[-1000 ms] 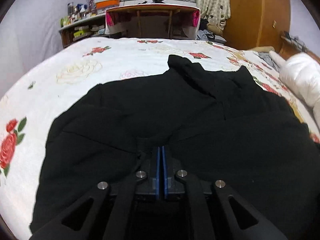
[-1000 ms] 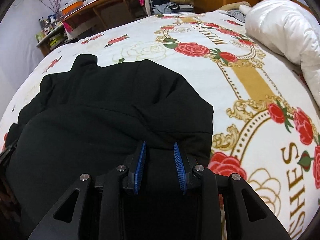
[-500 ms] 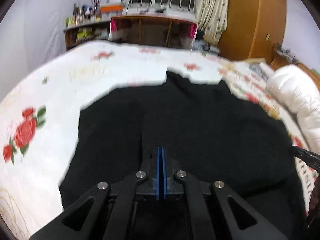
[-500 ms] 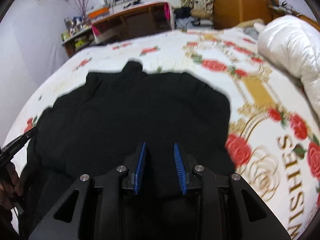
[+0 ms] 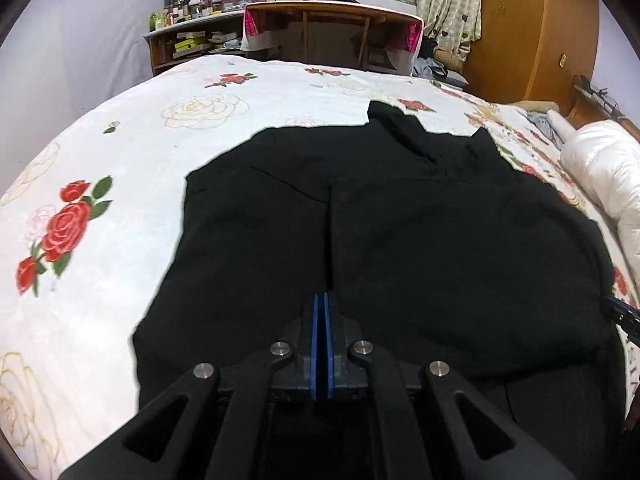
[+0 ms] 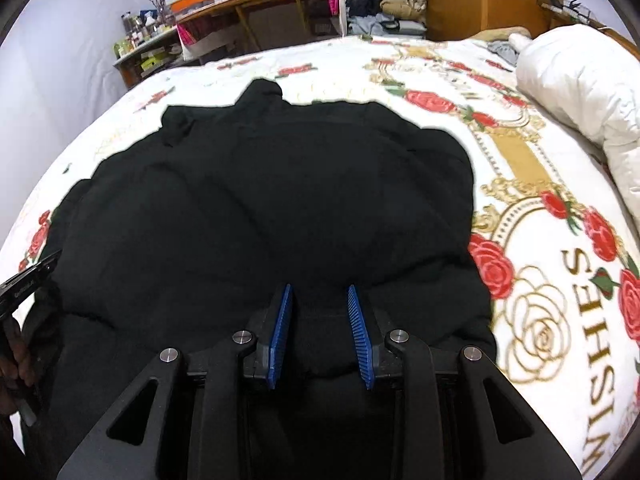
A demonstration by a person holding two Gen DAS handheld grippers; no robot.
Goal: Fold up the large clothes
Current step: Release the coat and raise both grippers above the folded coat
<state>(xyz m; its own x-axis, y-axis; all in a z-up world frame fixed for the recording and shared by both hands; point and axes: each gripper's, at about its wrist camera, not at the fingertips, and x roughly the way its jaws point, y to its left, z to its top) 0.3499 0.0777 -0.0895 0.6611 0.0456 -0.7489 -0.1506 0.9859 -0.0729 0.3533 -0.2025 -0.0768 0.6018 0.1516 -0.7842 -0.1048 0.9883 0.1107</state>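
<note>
A large black garment [image 5: 400,232] lies spread on the floral bed cover, its collar end pointing away from me; it also fills the right wrist view [image 6: 272,200]. My left gripper [image 5: 321,300] has its blue pads pressed together at the garment's near edge, and a crease runs from them up the cloth. Whether cloth sits between the pads is hidden. My right gripper [image 6: 318,300] stands partly parted over the near hem, with black cloth lying between its blue pads [image 6: 280,332]. The right gripper's tip [image 5: 624,316] shows at the left view's right edge.
The bed [image 5: 120,152] has a white cover with red roses and gold lettering [image 6: 592,344]. A white duvet [image 6: 584,76] lies at the right. A wooden desk [image 5: 332,32], a cluttered shelf [image 5: 188,40] and a wardrobe [image 5: 536,28] stand beyond the bed.
Both grippers have pulled back toward me and risen, and the garment's near part has come along. The cloth now lies flatter and more stretched. Neither jaw opening has changed.
</note>
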